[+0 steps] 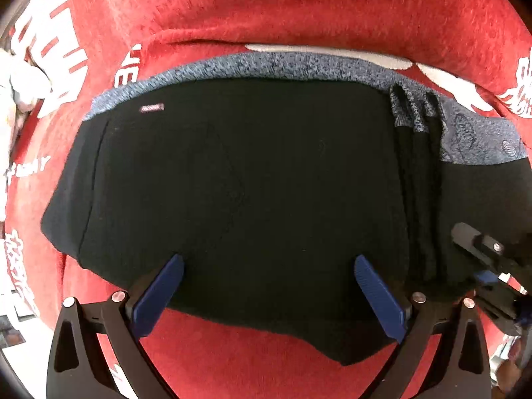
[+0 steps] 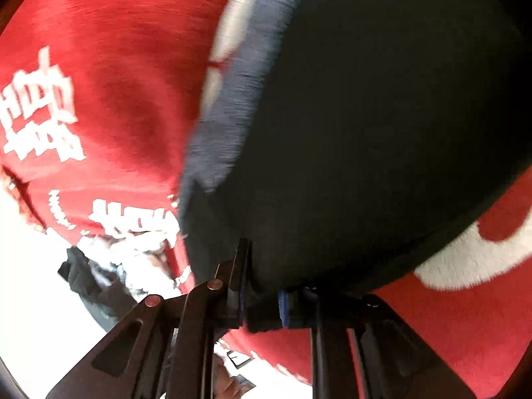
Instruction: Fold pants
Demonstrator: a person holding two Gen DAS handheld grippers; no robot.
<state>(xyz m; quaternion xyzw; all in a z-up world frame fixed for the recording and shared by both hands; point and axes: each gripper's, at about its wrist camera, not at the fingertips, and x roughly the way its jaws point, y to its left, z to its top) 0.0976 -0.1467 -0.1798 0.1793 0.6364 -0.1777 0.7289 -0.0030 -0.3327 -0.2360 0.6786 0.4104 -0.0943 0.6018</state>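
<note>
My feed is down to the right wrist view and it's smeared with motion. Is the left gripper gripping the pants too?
Observer: No. The left gripper is open, its blue fingers spread over the near edge of the black pants.
Operator: How do the pants lie overall?
Observer: Mostly flat on the red blanket, blue-grey waistband at the far edge.
Operator: Any bunching?
Observer: Yes, vertical pleats toward the right, near where the right gripper is shut on the fabric.

The left gripper (image 1: 269, 286) hovers with its fingers spread wide apart. The right gripper (image 2: 262, 306) is pinched closed on black fabric.
</note>
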